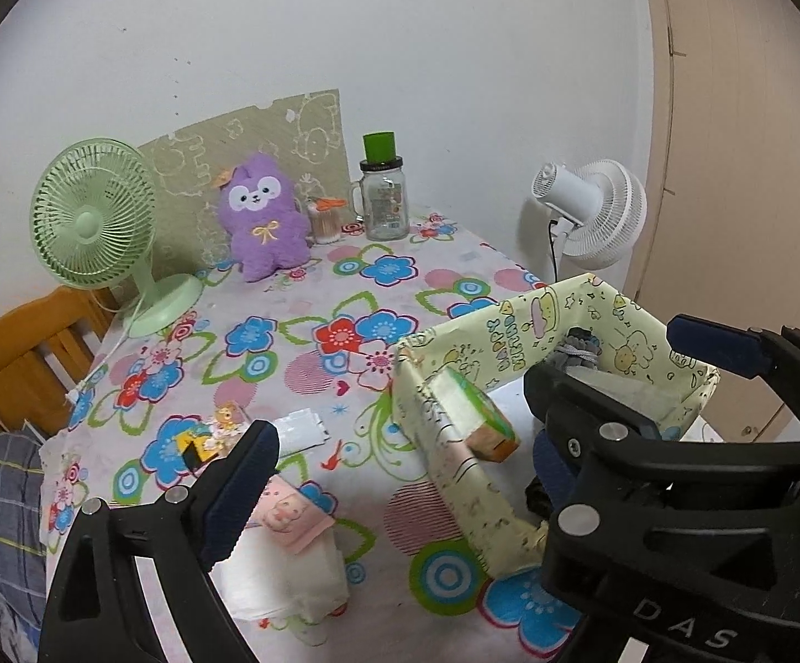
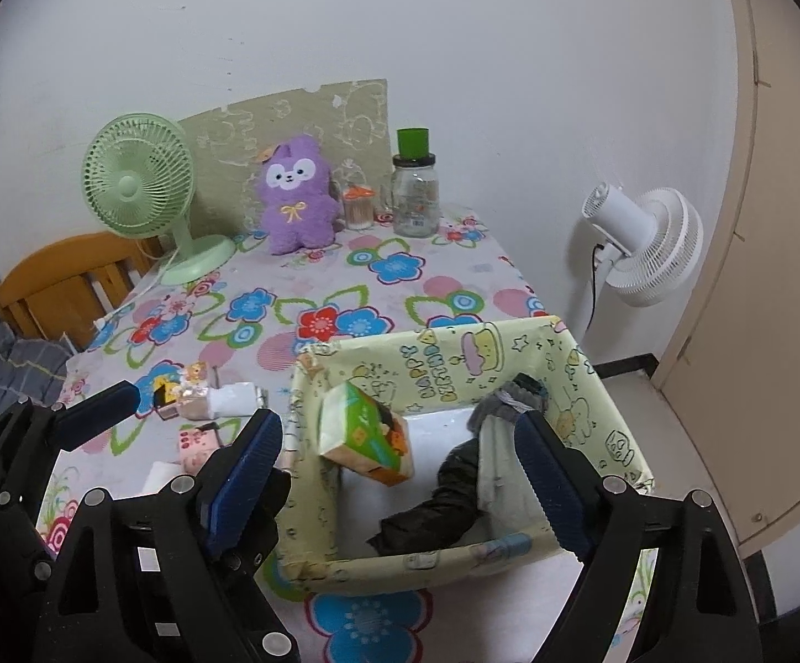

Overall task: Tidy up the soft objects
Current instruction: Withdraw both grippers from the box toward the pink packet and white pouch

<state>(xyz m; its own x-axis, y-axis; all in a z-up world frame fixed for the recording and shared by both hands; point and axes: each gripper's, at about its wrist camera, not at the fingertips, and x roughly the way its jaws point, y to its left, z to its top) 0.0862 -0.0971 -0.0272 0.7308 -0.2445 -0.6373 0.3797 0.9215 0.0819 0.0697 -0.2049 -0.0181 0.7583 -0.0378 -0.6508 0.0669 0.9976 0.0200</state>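
Note:
A yellow-green cartoon-print box (image 2: 455, 364) (image 1: 510, 331) stands at the table's near right. Inside it, an orange-and-green tissue pack (image 2: 369, 436) (image 1: 483, 414) leans tilted against the left wall, beside a black soft item (image 2: 438, 503) and grey socks (image 2: 510, 398). My right gripper (image 2: 397, 425) hangs open over the box with nothing between its pads. My left gripper (image 1: 400, 442) is open and straddles the box's left wall. A pink tissue pack (image 1: 289, 514) lies on white tissues (image 1: 289, 580) left of the box. A purple plush (image 1: 264, 215) (image 2: 298, 193) sits by the wall.
A green desk fan (image 1: 90, 215), a glass jar with a green lid (image 1: 383, 193) and a toothpick pot (image 1: 325, 224) stand at the back. Small packets (image 1: 217, 431) lie on the floral cloth. A white floor fan (image 2: 643, 243) and a wooden chair (image 1: 19, 353) flank the table.

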